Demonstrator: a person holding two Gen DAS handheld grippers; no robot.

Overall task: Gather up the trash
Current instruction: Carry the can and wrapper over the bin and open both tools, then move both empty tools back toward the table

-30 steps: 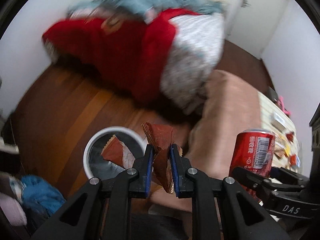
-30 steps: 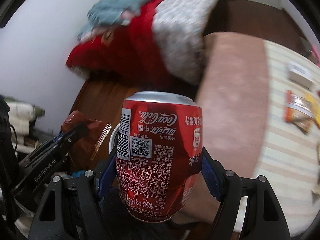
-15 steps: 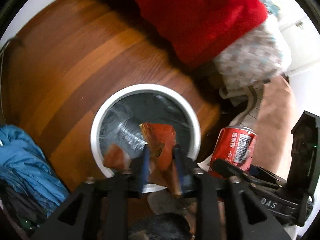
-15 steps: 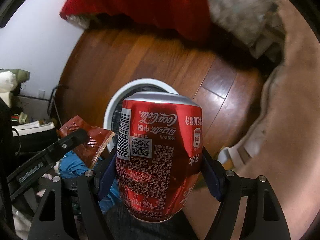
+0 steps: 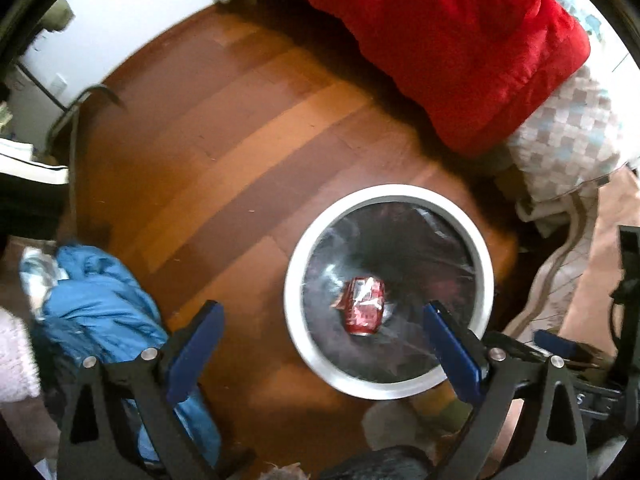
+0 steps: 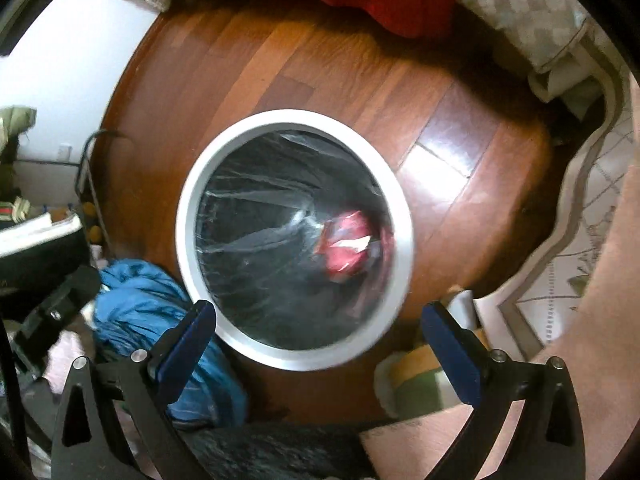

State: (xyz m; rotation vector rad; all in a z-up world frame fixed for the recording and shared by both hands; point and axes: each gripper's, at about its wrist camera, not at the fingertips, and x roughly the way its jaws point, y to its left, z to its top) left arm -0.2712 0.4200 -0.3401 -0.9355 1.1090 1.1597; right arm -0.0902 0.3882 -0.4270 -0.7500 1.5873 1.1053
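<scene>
Both tools spread wide, empty: left tool (image 5: 320, 344), right tool (image 6: 318, 344). Red drink can (image 5: 365, 311) lies inside white-rimmed, black-lined round bin (image 5: 298, 256), directly below, nearer right tool; its long axis runs toward the left tool

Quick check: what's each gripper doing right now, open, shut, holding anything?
Left gripper: open, holding nothing, above the bin.
Right gripper: open, holding nothing; the red can lies inside the bin.
</scene>
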